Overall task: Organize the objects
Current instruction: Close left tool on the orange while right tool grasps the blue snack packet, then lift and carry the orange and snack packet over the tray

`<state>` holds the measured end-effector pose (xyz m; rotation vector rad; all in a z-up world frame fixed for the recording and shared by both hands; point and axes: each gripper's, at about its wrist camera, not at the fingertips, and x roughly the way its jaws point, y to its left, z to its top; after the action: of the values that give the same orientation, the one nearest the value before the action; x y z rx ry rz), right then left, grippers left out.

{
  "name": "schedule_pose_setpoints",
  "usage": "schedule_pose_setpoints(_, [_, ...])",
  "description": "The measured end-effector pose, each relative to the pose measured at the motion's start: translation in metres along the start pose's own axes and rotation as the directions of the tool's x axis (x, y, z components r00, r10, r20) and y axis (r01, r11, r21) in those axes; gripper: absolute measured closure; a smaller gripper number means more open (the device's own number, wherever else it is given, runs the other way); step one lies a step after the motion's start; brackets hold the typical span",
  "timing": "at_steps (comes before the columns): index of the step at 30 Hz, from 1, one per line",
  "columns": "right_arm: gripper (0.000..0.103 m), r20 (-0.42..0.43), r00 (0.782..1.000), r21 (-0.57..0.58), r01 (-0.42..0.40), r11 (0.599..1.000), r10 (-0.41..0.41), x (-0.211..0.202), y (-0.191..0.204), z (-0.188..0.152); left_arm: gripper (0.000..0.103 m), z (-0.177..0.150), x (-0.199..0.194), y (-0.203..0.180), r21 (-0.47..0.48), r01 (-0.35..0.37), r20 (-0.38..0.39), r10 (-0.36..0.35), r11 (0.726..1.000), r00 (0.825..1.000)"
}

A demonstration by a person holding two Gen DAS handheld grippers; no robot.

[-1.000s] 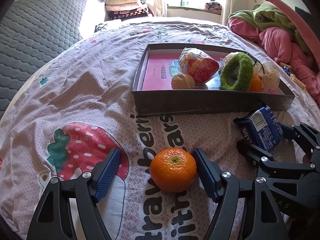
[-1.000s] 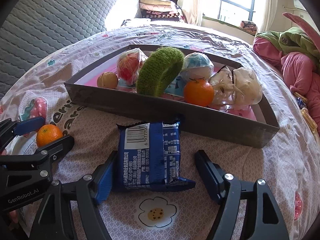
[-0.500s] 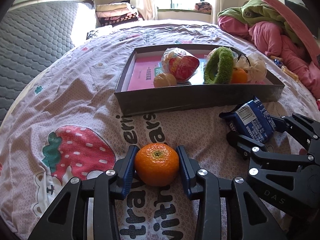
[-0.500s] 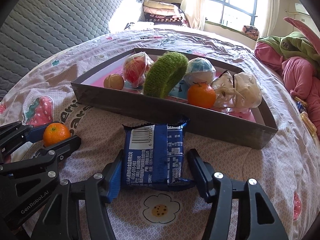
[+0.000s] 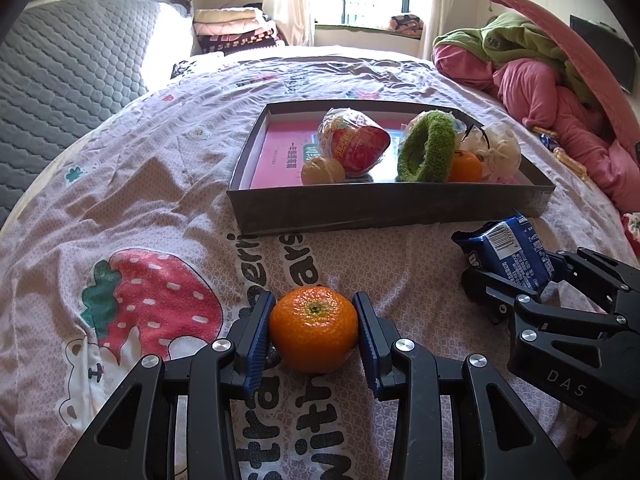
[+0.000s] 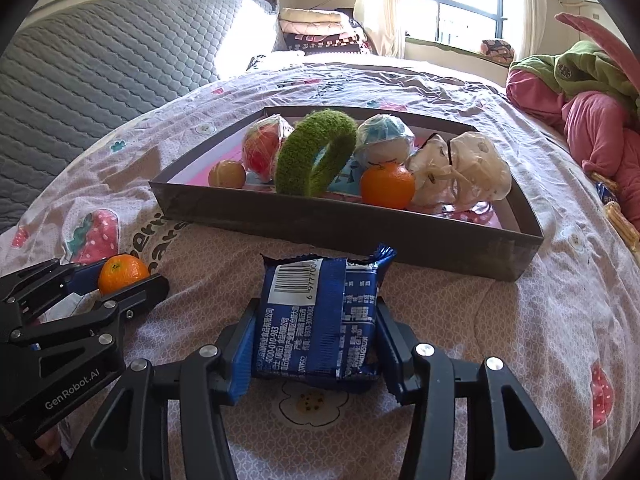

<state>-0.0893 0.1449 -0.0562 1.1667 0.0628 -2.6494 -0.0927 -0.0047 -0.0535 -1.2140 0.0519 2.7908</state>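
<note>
grasp step, both sides: left gripper point(image 5: 314, 330) jaws clamped on tangerine point(image 5: 313, 328), right gripper point(image 6: 316, 340) jaws clamped on blue packet point(image 6: 318, 320), both on the bedsheet point(image 5: 160, 184) just before the tray's point(image 5: 384, 208) near wall. next: lift both clear over that wall, release inside.

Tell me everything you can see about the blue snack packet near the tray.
The packet is a small, flat, glossy blue plastic wrapper, sealed, with crimped ends. Its back faces up, showing a white barcode label and small white printed text. It lies on the bedsheet, just in front of the tray and apart from it. The right gripper has its blue-padded fingers pressed against both long sides. It looks plump, not crushed.
</note>
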Motion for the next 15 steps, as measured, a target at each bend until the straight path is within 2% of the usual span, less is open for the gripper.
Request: schedule_pose_setpoints(15, [0.051,0.117,0.993,0.040,0.013,0.999,-0.018,-0.041,-0.013,0.009,0.063,0.020,-0.033,-0.013,0.017,0.004,0.072,-0.005,1.000,0.997])
